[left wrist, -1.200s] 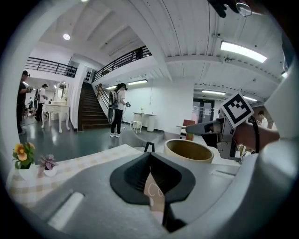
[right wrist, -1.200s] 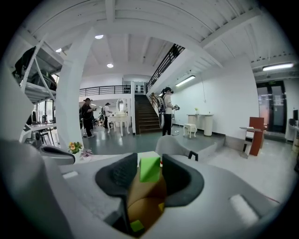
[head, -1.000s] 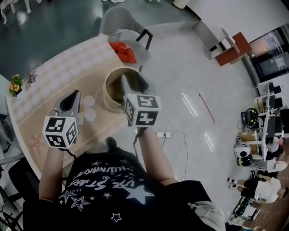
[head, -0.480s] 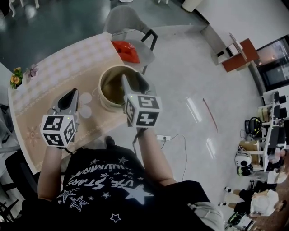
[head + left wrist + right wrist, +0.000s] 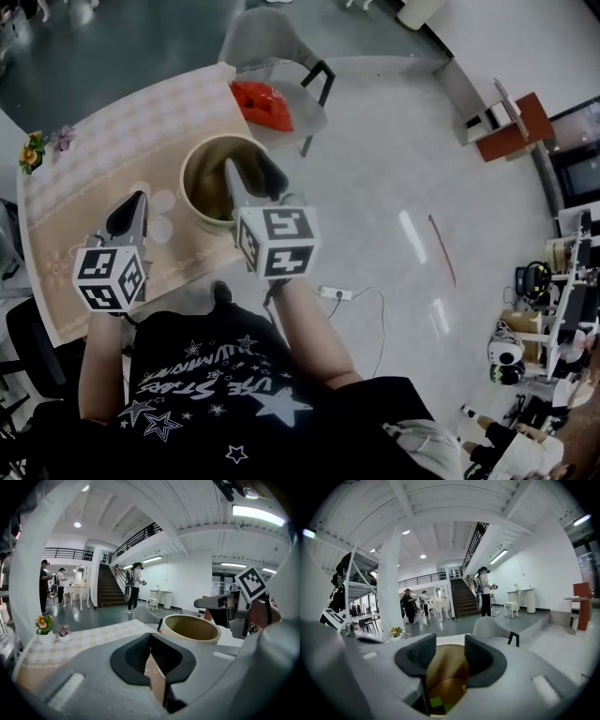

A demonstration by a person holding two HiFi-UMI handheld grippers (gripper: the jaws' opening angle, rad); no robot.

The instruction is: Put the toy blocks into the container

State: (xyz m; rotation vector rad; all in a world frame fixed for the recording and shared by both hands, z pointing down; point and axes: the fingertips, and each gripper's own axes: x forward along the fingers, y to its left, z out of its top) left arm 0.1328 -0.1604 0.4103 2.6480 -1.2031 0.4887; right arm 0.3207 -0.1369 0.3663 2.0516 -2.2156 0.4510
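A round beige container (image 5: 192, 178) stands on the checked tablecloth (image 5: 112, 131). My right gripper (image 5: 247, 176) hovers over its mouth with its jaws open and nothing between the pads. The right gripper view looks down between them into the container (image 5: 446, 667), where green and yellow blocks (image 5: 436, 703) lie on the bottom. My left gripper (image 5: 126, 216) is over the table to the container's left, shut and empty. In the left gripper view the container (image 5: 190, 629) is ahead to the right, with the right gripper (image 5: 220, 603) reaching over it.
A grey chair (image 5: 272, 47) at the table's far end carries a red bag (image 5: 262, 103). Small flower pots (image 5: 33, 150) sit at the table's left edge. A power strip and cable (image 5: 333, 292) lie on the floor to the right. People stand far off in the hall.
In the head view both grippers and the container have shifted a little left. The left gripper has sunk slightly toward the table. The right jaws keep the same gap.
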